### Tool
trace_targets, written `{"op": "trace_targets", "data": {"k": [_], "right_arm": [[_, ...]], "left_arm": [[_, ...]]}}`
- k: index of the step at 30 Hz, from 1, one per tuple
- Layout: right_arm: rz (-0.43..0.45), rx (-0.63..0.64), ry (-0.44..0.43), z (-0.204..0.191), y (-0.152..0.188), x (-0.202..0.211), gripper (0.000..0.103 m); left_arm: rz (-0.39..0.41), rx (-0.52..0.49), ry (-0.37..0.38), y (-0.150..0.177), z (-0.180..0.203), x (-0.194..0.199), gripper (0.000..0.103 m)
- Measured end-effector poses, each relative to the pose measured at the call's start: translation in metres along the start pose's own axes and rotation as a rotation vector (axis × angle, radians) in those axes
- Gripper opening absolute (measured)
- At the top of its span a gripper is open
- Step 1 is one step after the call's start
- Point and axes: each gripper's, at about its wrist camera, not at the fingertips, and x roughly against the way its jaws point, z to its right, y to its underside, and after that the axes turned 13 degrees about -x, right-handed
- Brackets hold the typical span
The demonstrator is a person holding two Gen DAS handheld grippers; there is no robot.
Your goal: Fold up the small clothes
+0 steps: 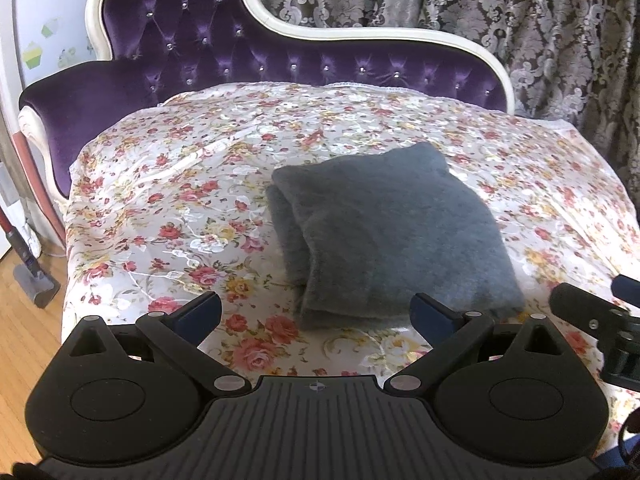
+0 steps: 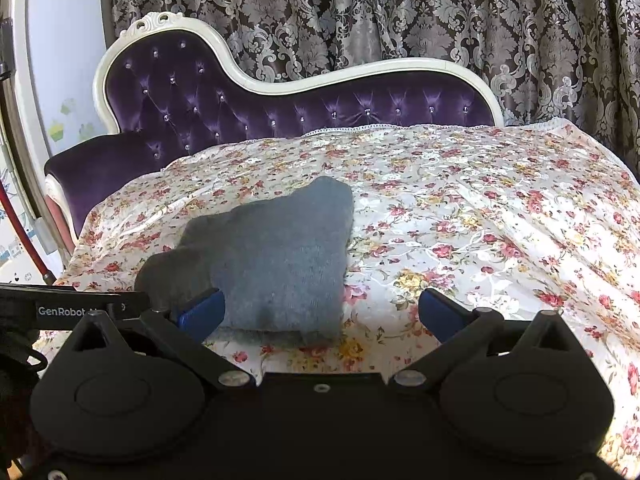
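Where folded grey cloth [image 1: 384, 236] overlaps, layer count unclear; both tools [image 1: 316, 314] [image 2: 320, 314] spread.

That folded grey cloth [image 1: 396, 232] looks fuzzy and matt, the floral sofa cover [image 1: 168, 208] is shiny satin-ish, the purple tufted backrest [image 1: 240, 56] plush velvet, and the black left claw [image 1: 316, 312] matt plastic.

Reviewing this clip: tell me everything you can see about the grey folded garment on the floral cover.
The grey fuzzy knit garment is folded into a thick, roughly rectangular bundle with stacked layers showing along its left edge. It lies flat on the glossy floral cover draped over the purple tufted chaise. Nothing grips it: the left gripper and right gripper are both open, just short of its near edge.
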Motion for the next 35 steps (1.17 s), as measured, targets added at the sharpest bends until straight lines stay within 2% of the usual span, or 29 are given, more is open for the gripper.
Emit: {"op": "trace_targets", "data": {"k": [35], "right_arm": [[-0.044, -0.016, 0.002, -0.0002, 0.0037, -0.009, 0.103]], "left_arm": [[-0.008, -0.004, 0.03, 0.0019, 0.006, -0.004, 0.102]]}}
